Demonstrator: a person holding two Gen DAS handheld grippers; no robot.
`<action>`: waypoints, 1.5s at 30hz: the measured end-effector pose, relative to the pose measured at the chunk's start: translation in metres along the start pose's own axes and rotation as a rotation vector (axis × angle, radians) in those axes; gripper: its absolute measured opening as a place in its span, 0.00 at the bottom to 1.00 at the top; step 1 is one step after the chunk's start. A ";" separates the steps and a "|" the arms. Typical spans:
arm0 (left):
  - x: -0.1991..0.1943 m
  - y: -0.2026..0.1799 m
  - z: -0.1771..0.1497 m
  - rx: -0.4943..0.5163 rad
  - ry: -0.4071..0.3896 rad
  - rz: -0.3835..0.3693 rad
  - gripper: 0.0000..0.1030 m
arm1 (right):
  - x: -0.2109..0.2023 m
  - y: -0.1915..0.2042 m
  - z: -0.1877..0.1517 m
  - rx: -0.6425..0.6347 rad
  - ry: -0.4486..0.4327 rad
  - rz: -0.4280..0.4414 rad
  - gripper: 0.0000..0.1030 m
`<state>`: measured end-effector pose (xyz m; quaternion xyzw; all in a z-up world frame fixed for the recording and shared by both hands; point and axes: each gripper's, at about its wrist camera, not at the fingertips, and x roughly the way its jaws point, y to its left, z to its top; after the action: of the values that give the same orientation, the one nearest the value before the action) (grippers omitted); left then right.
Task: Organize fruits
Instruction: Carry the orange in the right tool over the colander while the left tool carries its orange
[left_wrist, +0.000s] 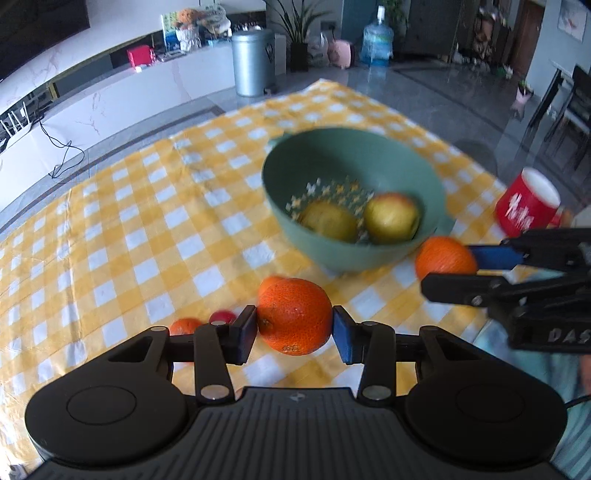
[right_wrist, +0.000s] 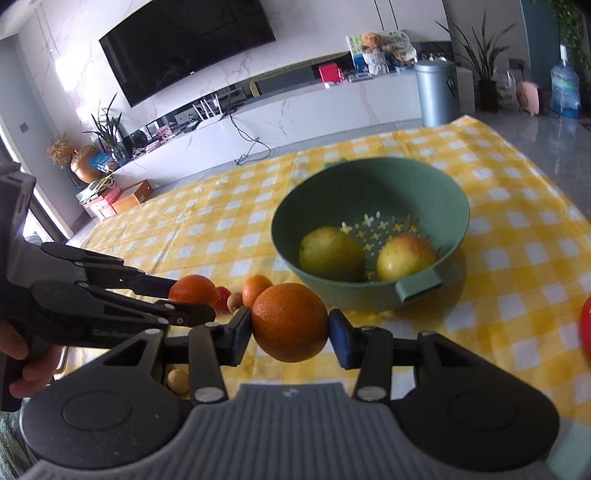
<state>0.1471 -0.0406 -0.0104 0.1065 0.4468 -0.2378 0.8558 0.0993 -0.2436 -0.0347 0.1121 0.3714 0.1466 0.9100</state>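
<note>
Oranges (left_wrist: 294, 320) (right_wrist: 289, 322) clamped in both jaws; axis unclear.

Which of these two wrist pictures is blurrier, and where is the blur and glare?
Left wrist view: the green bowl, its two fruits and the red cup are smeared by motion, while the orange in the left gripper stays sharp. Right wrist view: sharper overall, the bowl only slightly soft, bright window glare washing out the wall at upper left. Both bend straight lines, fisheye style.

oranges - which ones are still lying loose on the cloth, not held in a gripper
The two small oranges on the checked cloth beside the red fruit. The bigger ones are clamped: one in the left gripper, one in the right gripper.
</note>
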 end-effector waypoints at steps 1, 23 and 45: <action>-0.004 -0.002 0.005 -0.017 -0.016 -0.010 0.47 | -0.003 -0.001 0.003 -0.013 -0.007 -0.002 0.41; 0.059 -0.022 0.094 -0.185 -0.056 -0.022 0.47 | 0.035 -0.053 0.069 -0.298 0.066 -0.154 0.41; 0.138 -0.006 0.109 -0.137 0.071 -0.010 0.47 | 0.126 -0.064 0.090 -0.422 0.210 -0.177 0.41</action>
<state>0.2892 -0.1323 -0.0595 0.0537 0.4927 -0.2071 0.8435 0.2612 -0.2681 -0.0727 -0.1289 0.4334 0.1515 0.8790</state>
